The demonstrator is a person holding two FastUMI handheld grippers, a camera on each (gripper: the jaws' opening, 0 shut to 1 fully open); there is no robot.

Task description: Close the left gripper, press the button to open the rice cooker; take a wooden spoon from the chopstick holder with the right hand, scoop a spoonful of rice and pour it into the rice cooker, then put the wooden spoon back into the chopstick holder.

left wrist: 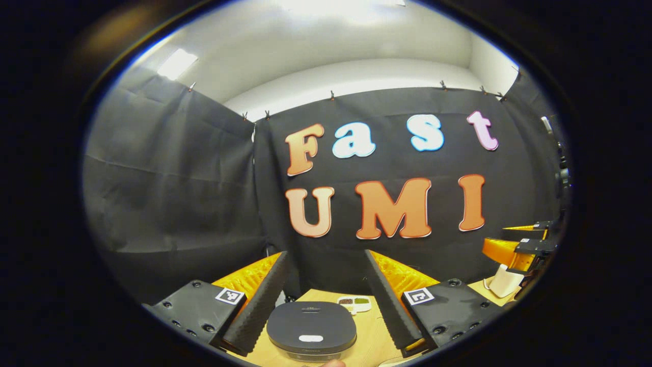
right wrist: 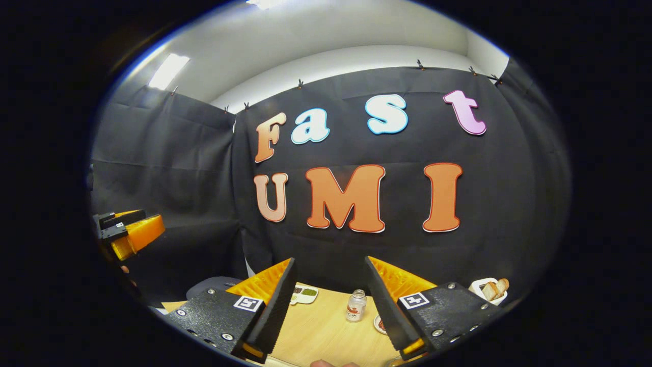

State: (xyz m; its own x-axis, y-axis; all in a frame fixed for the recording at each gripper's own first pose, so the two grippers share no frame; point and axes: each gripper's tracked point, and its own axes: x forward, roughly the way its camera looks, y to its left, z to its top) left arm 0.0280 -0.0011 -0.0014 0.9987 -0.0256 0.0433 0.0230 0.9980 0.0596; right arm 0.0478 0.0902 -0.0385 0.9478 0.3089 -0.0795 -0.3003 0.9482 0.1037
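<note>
Your left gripper (left wrist: 326, 298) hovers above the counter (left wrist: 374, 339), jaws spread wide and holding nothing. The rice cooker (left wrist: 311, 326) sits at 6 o'clock between them, lid down, probably lined up for the button (left wrist: 310, 338) press; the jaws must close first. Your right gripper (right wrist: 328, 300) is likewise wide and empty. The chopstick holder (right wrist: 488, 289) with the wooden spoon (right wrist: 495, 288) stands at its 4 o'clock, well apart.

Left claw (left wrist: 326, 306) open, fingers spread wide above the table (left wrist: 374, 339); rice cooker (left wrist: 311, 326) sits between them w/ lid shut; small divided dish (left wrist: 354, 304) just behind it; right claw (left wrist: 519, 247) far right over a white holder (left wrist: 504, 280).
</note>
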